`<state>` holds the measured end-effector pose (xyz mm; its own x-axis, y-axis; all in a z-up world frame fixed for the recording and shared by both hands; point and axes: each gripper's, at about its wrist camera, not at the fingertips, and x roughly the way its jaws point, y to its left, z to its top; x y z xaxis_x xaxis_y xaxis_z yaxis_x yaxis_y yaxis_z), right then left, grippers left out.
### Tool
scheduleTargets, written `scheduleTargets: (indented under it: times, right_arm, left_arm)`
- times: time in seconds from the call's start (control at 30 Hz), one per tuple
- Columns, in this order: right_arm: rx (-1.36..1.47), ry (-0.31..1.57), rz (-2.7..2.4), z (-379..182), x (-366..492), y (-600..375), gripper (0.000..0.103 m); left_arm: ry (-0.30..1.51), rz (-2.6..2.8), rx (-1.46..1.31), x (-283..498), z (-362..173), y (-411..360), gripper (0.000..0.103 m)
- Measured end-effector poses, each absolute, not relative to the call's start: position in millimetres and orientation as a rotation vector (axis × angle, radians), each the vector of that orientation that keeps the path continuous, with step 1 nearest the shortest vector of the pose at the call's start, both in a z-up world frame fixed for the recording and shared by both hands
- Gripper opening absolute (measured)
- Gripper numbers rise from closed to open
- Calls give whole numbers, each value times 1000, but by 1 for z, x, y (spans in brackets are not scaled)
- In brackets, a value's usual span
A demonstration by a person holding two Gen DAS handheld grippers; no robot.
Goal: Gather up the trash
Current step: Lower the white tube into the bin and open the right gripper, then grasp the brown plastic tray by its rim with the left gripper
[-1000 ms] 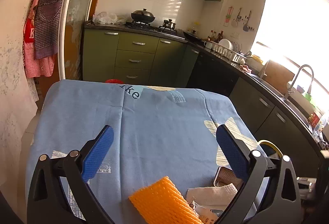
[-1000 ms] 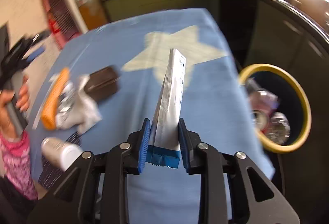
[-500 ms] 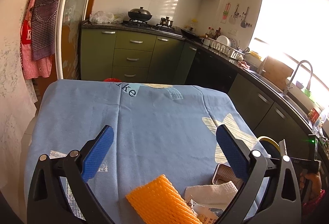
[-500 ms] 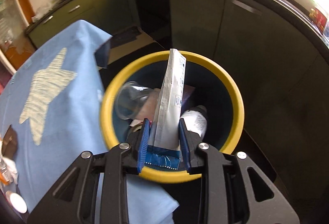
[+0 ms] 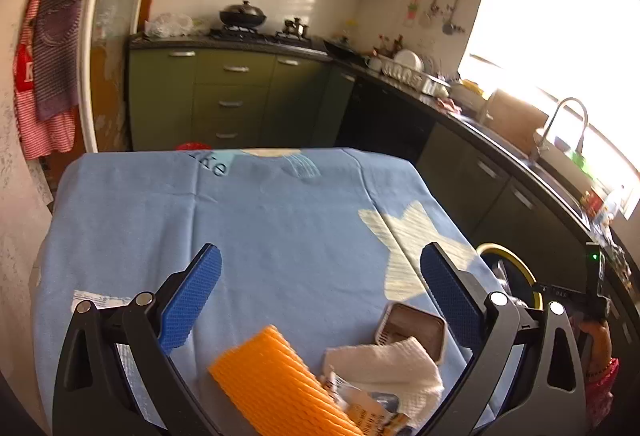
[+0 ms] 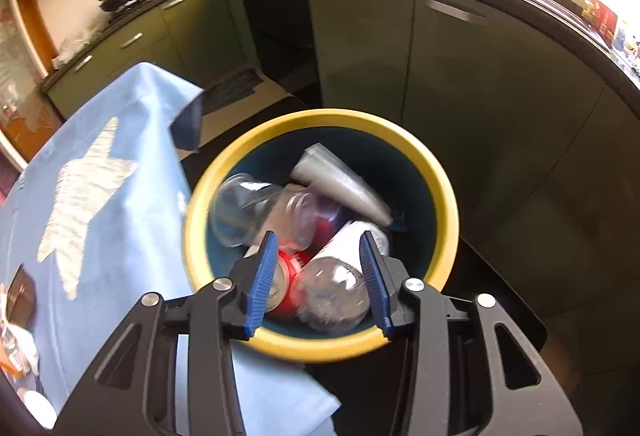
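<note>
Right tongs above yellow-rimmed bin, jaws just opened, nothing between. Silvery white pouch, somewhat blurred, lies aslant inside on bottles and a red can. Left tongs gape empty over bench.

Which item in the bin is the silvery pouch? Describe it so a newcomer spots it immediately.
Find the yellow-rimmed bin beside the blue-clothed table. Inside, toward the far wall, the silvery pouch lies slanted above a red can. It alone is flat and opaque; its neighbours are round clear plastic.
</note>
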<state>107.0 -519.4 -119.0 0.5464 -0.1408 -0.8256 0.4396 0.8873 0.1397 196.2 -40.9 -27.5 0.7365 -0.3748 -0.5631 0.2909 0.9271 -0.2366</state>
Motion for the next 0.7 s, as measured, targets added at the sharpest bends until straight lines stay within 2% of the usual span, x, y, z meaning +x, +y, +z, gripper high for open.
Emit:
scheduleTargets:
  times: [0.13,0.27,0.5,0.7]
  right_arm:
    - [361,918,-300,-112,96,-508,41]
    - [365,903,-259,-107,89,-498,47]
    - [376,898,-217,-108,84,-491,47]
    - [395,915,-202,-116,85,-493,47]
  left_arm:
    - [737,-437,-39,201,-23,-73,98]
    - [862,-515,63,216,-25,-109,98]
    - [1165,-596,231,258,-62,-156,65]
    - [1304,-612,322,275,-90,-171,49]
